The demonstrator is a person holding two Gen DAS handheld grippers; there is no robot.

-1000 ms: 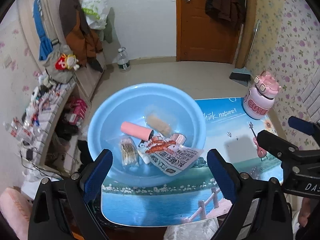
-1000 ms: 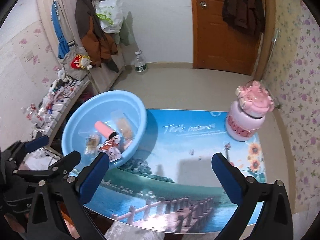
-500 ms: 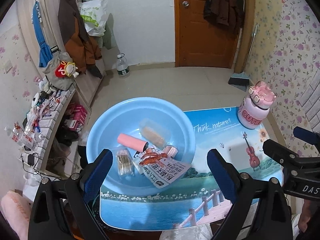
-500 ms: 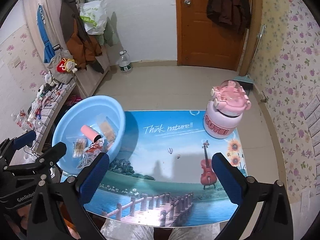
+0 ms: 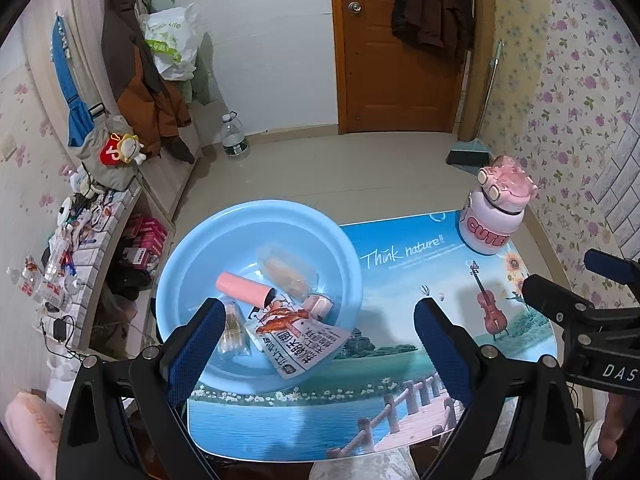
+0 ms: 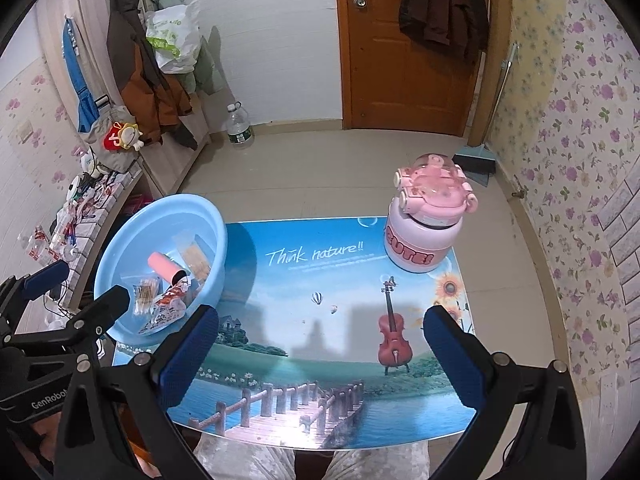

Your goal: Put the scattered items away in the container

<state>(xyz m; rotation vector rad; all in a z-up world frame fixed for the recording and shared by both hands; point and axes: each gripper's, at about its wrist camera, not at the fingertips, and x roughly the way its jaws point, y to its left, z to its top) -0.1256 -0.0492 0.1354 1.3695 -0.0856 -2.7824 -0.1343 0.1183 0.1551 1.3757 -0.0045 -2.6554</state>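
A light blue basin [image 5: 256, 209] stands on the table's left end, also seen in the right wrist view as the basin [image 6: 176, 201]. Inside lie a pink cylinder [image 5: 244, 289], a clear snack packet [image 5: 289, 273], a packet of thin sticks [image 5: 232, 329], a red-printed snack bag [image 5: 305, 341] and a small pink item [image 5: 318, 305]. My left gripper [image 5: 319, 309] hangs open and empty above the basin's near edge. My right gripper [image 6: 321, 314] is open and empty over the middle of the printed mat [image 6: 320, 360]. Each gripper shows in the other's view: right gripper [image 5: 560, 271], left gripper [image 6: 90, 280].
A pink lidded bottle [image 6: 428, 225] stands at the table's far right corner. Left of the table is a low shelf [image 5: 80, 248] crowded with small things. On the floor beyond are a water bottle [image 6: 239, 128] and a dustpan [image 5: 468, 156]. A person's knees [image 6: 312, 460] sit at the near edge.
Both grippers have drawn back and up from the table, so the basin and mat look smaller. The right gripper's view has swung right. Both stay open; the basin's contents have not moved.
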